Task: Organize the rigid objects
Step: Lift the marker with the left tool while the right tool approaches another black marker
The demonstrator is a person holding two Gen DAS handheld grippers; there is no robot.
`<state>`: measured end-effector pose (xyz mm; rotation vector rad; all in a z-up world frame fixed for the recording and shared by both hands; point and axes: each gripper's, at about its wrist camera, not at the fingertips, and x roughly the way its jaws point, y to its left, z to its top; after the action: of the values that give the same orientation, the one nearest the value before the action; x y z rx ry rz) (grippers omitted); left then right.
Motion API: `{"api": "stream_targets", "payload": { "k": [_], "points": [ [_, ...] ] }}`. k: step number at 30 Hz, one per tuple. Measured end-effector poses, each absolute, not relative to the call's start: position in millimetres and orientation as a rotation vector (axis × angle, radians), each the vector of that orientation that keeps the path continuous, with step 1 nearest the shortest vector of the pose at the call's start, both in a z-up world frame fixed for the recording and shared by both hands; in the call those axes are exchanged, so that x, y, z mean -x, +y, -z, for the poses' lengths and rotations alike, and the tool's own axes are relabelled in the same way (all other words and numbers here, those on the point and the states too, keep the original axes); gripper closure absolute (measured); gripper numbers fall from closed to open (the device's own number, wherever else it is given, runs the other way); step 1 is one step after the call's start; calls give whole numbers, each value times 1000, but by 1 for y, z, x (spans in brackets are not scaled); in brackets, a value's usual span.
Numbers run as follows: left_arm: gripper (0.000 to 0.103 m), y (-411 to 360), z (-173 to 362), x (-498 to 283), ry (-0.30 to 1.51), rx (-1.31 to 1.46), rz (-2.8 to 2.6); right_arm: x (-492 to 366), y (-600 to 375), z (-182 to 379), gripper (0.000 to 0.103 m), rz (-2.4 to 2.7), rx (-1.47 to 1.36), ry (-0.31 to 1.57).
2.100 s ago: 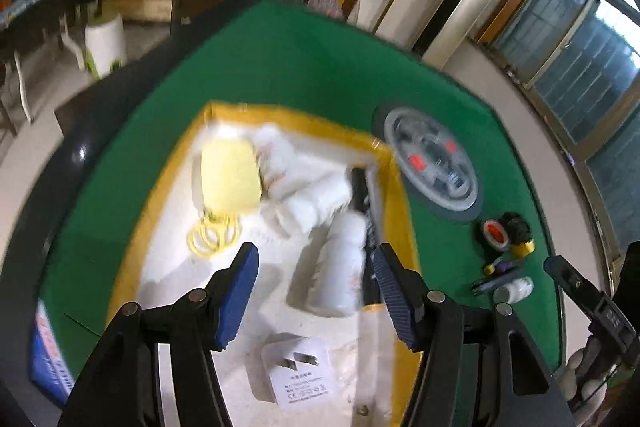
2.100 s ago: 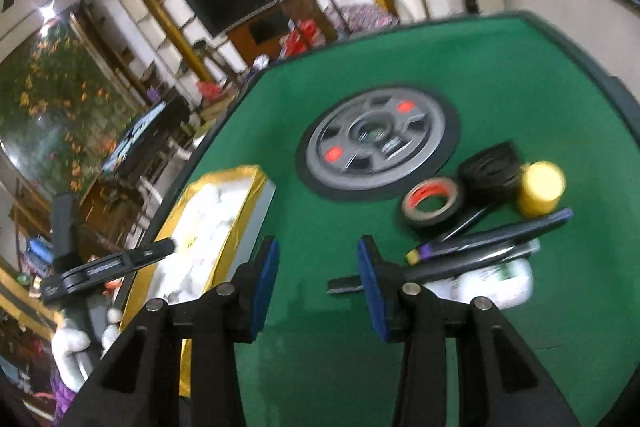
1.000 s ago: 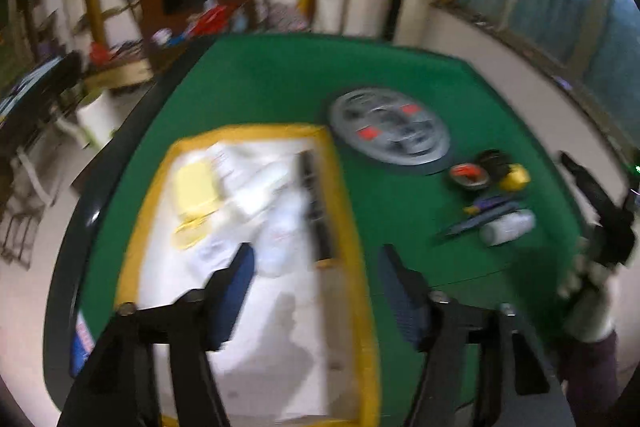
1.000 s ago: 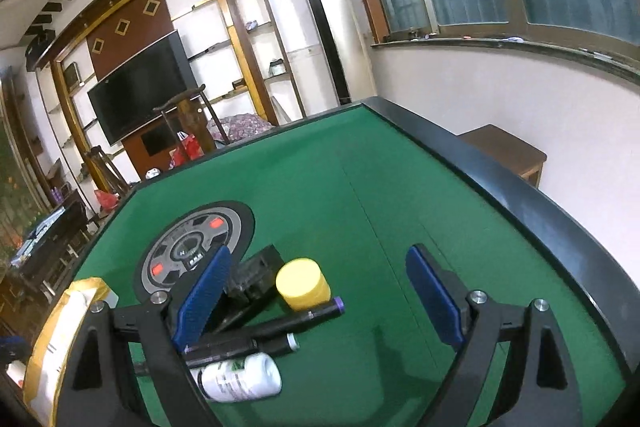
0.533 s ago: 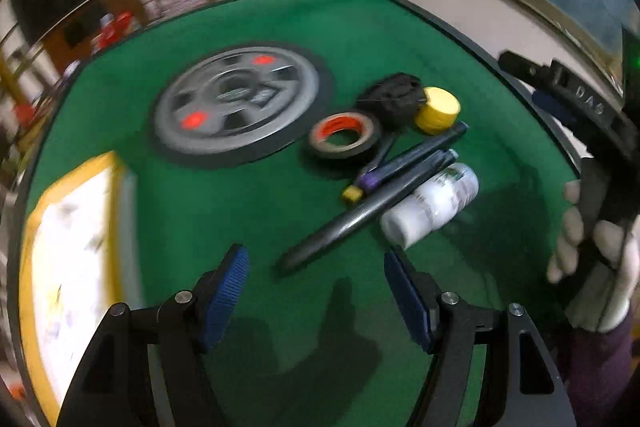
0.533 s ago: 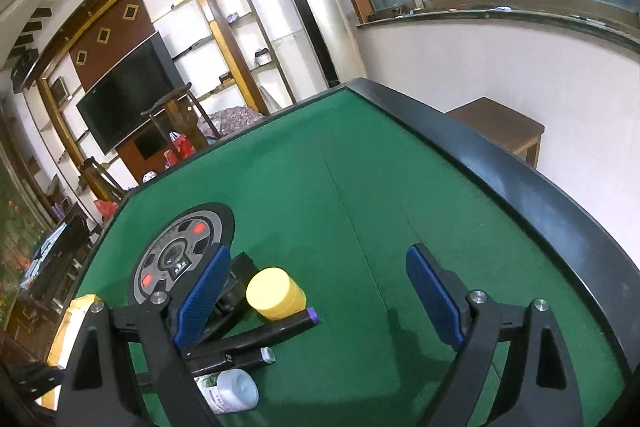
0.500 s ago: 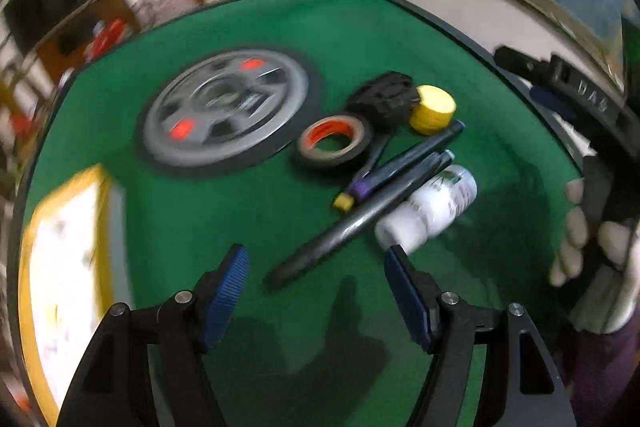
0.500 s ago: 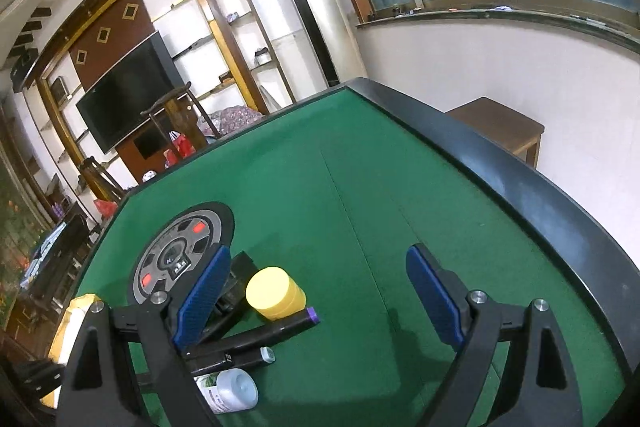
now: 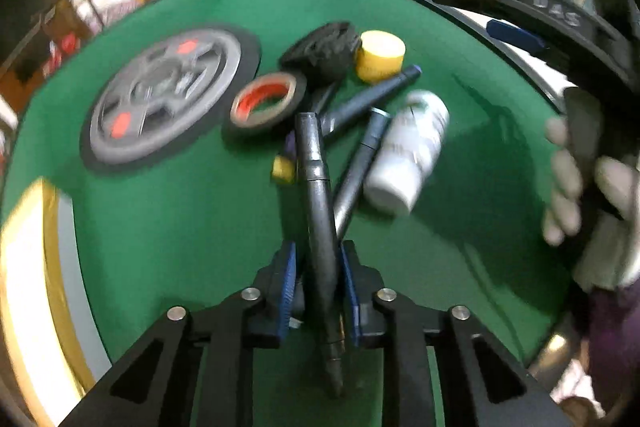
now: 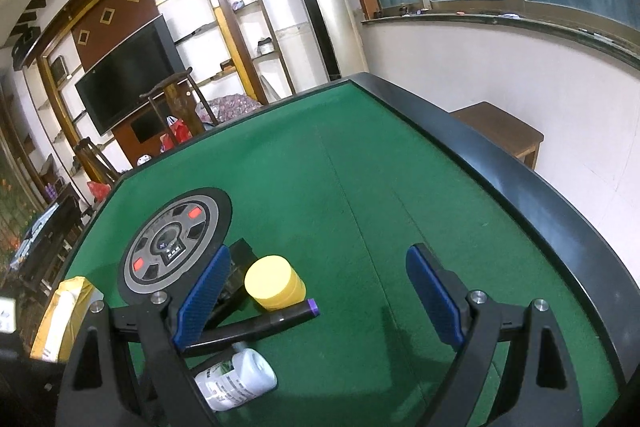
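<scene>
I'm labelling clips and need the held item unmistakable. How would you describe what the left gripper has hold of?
On the green table, beside the grey wheel-shaped disc, lies a small heap of items. The left gripper, whose jaws have just closed, grips the dark grey marker. Unlike the other pens in the heap, it runs back between the blue pads.

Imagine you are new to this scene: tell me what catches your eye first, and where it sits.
The left gripper, just closed, clamps a dark marker that juts forward over the green table. Behind it lies a clutter: a red-cored tape roll, a yellow cap and a white bottle on its side. Left of them sits a grey wheel-like disc.
</scene>
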<state>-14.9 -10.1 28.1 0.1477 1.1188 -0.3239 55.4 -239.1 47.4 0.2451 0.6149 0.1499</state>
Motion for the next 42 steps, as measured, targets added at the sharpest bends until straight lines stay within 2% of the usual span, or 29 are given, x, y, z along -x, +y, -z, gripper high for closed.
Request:
{"api": "stream_targets", "payload": {
  "k": [5, 8, 10, 12, 14, 16, 19, 21, 27, 34, 39, 42],
  "points": [
    [82, -1, -26, 39, 1112, -162, 275, -57, -237, -45, 14, -160, -248, 639],
    [78, -3, -20, 31, 1104, -129, 239, -57, -236, -43, 14, -155, -239, 641],
    [69, -5, -19, 27, 1095, -99, 215, -56, -236, -43, 14, -148, -236, 640],
    [67, -10, -18, 26, 1076, -99, 196, -57, -237, -42, 14, -141, -239, 645],
    [68, -11, -19, 33, 1059, -77, 193, -58, -238, -41, 14, -137, -245, 653],
    [80, -2, -24, 42, 1058, -2, 217, -60, -238, -39, 14, -136, -245, 661],
    [82, 17, -29, 48, 1052, 109, 224, -61, -237, -38, 14, -134, -237, 669],
    [89, 28, -34, 57, 1024, 152, 220, -62, -236, -36, 14, -131, -227, 677],
    [89, 51, -54, 96, 946, 236, 217, -65, -231, -31, 14, -111, -189, 695],
    [89, 72, -50, 124, 923, 302, 216, -62, -230, -29, 14, -78, -156, 683],
    [89, 93, -64, 141, 844, 324, 221, -26, -229, -47, 14, -99, -183, 624],
    [89, 105, -67, 149, 817, 347, 226, -2, -215, -54, 14, -240, -223, 678]
  ]
}}
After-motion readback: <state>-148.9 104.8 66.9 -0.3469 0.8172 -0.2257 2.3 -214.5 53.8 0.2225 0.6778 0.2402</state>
